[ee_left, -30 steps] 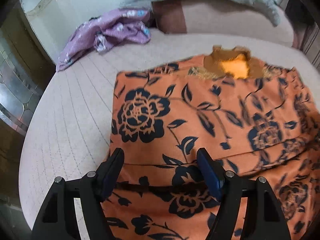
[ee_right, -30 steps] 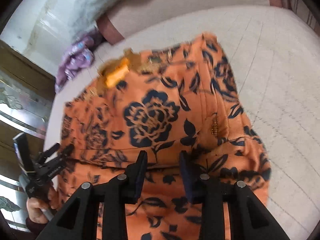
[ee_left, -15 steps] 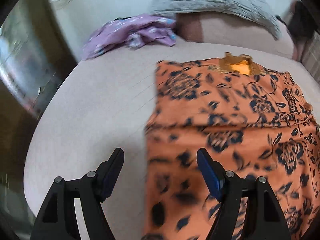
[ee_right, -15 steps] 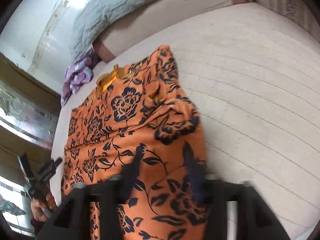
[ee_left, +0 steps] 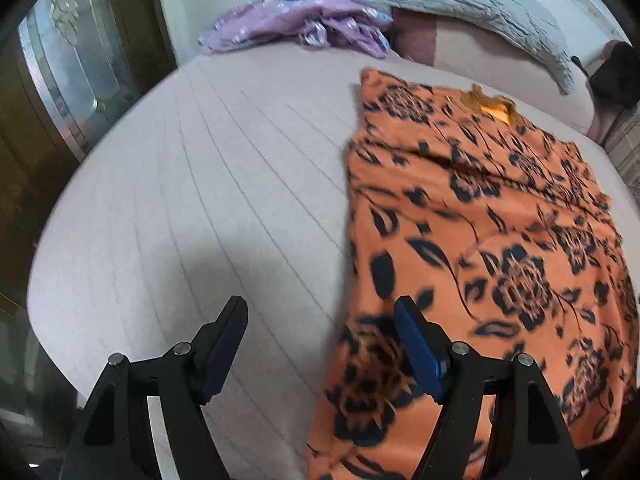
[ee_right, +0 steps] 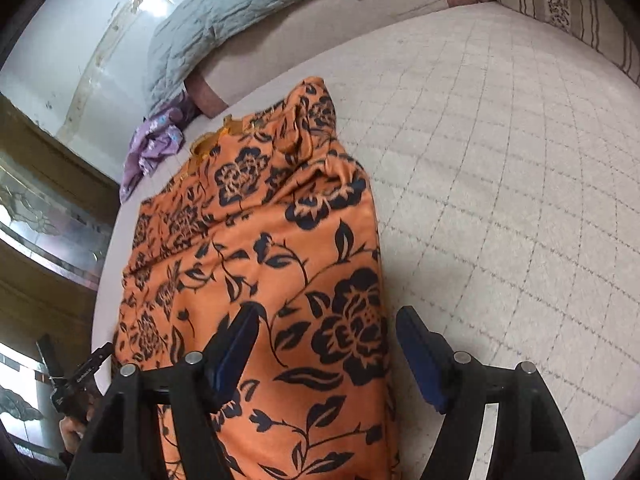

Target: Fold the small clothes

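Orange floral garment (ee_left: 480, 248) flat on bed (ee_left: 200, 184), left gripper (ee_left: 320, 344) jaws spread over its left edge, right gripper (ee_right: 326, 354) jaws spread over its right edge

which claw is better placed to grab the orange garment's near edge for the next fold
Probably right. The right claw is open and straddles the orange floral garment's right edge. The left claw, also open, sits mostly over bare mattress beside the cloth.

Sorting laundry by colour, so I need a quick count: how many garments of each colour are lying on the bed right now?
Orange floral-print garment: 1
Crumpled purple garment: 1
Total: 2 garments on the quilted beige bed.
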A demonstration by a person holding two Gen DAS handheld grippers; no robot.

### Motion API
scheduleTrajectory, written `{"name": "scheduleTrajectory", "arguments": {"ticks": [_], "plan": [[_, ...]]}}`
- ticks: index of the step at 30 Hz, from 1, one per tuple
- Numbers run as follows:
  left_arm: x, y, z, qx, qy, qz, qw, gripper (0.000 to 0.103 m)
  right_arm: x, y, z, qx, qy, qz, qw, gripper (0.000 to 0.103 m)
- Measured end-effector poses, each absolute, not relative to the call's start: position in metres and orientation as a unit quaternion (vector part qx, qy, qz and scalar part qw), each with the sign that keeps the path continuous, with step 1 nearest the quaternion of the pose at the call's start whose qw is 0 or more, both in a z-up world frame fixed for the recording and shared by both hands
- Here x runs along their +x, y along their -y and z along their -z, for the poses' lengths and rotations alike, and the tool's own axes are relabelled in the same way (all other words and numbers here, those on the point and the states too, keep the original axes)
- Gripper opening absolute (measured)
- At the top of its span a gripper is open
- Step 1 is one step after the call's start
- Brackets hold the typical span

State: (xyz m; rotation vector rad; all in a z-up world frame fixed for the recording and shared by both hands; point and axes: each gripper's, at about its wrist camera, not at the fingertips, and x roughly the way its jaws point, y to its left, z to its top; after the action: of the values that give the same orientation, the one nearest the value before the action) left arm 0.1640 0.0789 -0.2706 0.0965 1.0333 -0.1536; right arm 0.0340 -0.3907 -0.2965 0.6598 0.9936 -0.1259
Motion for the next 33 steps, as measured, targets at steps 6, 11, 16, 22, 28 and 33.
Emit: {"name": "scheduleTrajectory", "arguments": {"ticks": [6, 11, 16, 22, 28, 33], "plan": [[0.153, -0.081, 0.28, 0.03, -0.519, 0.095, 0.849, 0.071, 0.027, 0.388, 0.313, 0.308, -0.491, 0.061, 0.813, 0.073], [0.147, -0.084, 0.279, -0.013, -0.531, 0.141, 0.835, 0.025, 0.012, 0.374, 0.314, 0.29, -0.494, 0.033, 0.819, 0.067], [0.137, -0.085, 0.277, -0.029, -0.539, 0.145, 0.829, 0.026, -0.003, 0.354, 0.314, 0.29, -0.502, -0.015, 0.814, 0.051], [0.124, -0.096, 0.281, -0.076, -0.57, 0.139, 0.806, 0.065, -0.026, 0.336, 0.319, 0.307, -0.52, -0.045, 0.796, 0.048], [0.117, -0.088, 0.283, -0.045, -0.572, 0.138, 0.807, 0.034, -0.038, 0.326, 0.323, 0.32, -0.526, -0.065, 0.785, 0.039], [0.119, -0.09, 0.28, -0.059, -0.567, 0.151, 0.807, 0.01, -0.035, 0.319, 0.317, 0.288, -0.526, -0.048, 0.798, 0.01]]}}
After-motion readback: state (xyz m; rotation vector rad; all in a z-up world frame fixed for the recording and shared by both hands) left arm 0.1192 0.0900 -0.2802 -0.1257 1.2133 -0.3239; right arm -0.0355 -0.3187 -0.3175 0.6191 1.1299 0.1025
